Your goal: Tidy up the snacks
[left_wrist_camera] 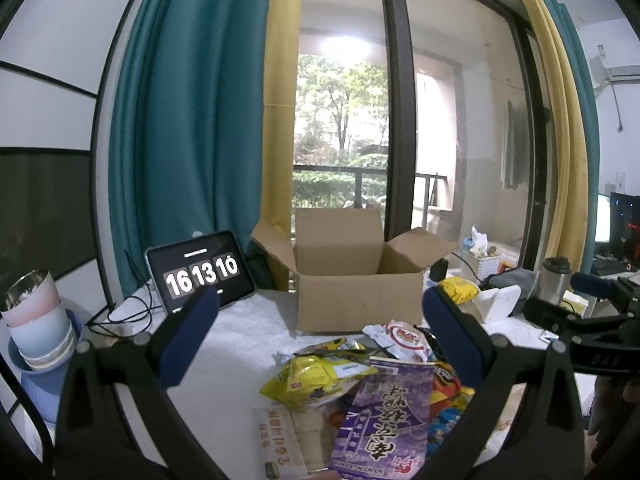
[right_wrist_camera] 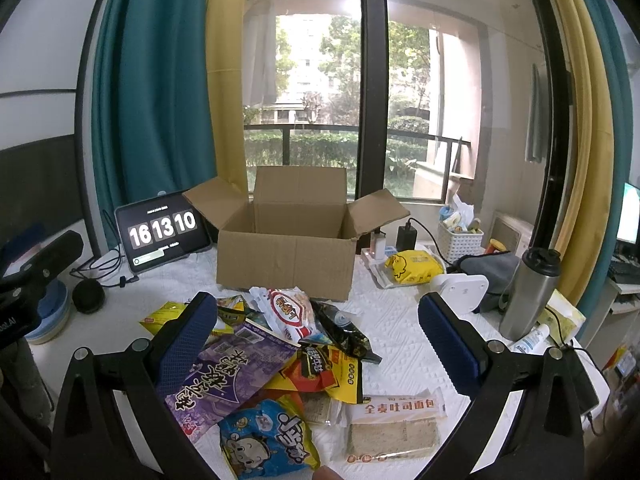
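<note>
A: Starting big: worktop (right_wrist_camera: 400, 332) under a white textured cover, with an open box (right_wrist_camera: 286, 256) at the back centre, flaps up, nothing visible inside from here.

B: Snacks?

A: Snack pile (right_wrist_camera: 280, 360) loose on the worktop just in front of the box, none in it. Purple bag (right_wrist_camera: 228, 376) lies on top at the left of the pile, blue bag (right_wrist_camera: 264, 440) nearest the camera, bread pack (right_wrist_camera: 394, 428) to the right, red-and-white pack (right_wrist_camera: 290, 310) close to the box front.

B: Grippers?

A: Right gripper (right_wrist_camera: 318, 334) hangs over the pile, jaws wide, nothing between them. Its left finger overlaps the purple bag in view; cannot tell if it touches. Left gripper (left_wrist_camera: 320, 340) is over the pile's left side, jaws wide too, holding nothing.

B: Other stuff?

A: Tablet (right_wrist_camera: 162, 234) left of the box, showing 16 13 10. Steel tumbler (right_wrist_camera: 528, 294) upright at the right. Yellow pack (right_wrist_camera: 414, 266) right of the box, apart from the pile. White basket (right_wrist_camera: 460, 244) behind it. Stacked cups (left_wrist_camera: 36, 320) at far left in the left view. Black round thing (right_wrist_camera: 88, 296) near the tablet's cables.
</note>
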{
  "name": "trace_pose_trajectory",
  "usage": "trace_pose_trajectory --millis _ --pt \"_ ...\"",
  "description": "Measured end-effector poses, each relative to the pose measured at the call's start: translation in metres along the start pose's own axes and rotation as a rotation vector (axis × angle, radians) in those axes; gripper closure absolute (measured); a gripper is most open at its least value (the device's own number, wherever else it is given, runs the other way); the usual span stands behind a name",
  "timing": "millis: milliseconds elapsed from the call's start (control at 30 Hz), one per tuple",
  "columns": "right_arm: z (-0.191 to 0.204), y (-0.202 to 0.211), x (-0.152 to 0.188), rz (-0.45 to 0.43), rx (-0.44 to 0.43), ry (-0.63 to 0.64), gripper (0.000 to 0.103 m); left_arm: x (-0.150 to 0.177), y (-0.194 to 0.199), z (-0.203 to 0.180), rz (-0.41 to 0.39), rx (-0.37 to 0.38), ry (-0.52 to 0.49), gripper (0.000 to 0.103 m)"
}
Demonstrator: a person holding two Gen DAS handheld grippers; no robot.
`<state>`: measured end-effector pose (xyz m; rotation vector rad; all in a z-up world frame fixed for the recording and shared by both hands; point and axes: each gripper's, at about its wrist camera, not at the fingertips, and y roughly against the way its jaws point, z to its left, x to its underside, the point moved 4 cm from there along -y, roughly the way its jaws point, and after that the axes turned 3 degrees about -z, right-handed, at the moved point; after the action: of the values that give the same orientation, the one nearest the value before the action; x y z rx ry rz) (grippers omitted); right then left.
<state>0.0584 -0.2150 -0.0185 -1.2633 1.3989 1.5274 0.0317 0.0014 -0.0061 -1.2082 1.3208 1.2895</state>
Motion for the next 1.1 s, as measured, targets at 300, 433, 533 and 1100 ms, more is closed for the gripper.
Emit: trace_pose_trajectory --millis 300,433,533,1100 --pt "0.0001 0.0002 0.0006 0.000 0.000 -0.001 0.000 0.0007 0.0002 0.0001 -0.001 -0.001 0.001 0.000" --pt "-0.0002 0.0001 -0.0009 0.001 0.000 -0.002 0.000 0.0006 0.0001 0.0004 0.000 0.000 0.001 0.000" --pt "-0.0008 0.0000 -0.0018 0.001 0.001 -0.001 0.000 0.0008 0.0002 0.0006 0.000 0.000 0.002 0.000" --pt "0.0013 -0.0001 0.0020 0.003 0.000 -0.003 0.000 0.0006 0.0008 0.0010 -0.001 0.002 0.003 0.000"
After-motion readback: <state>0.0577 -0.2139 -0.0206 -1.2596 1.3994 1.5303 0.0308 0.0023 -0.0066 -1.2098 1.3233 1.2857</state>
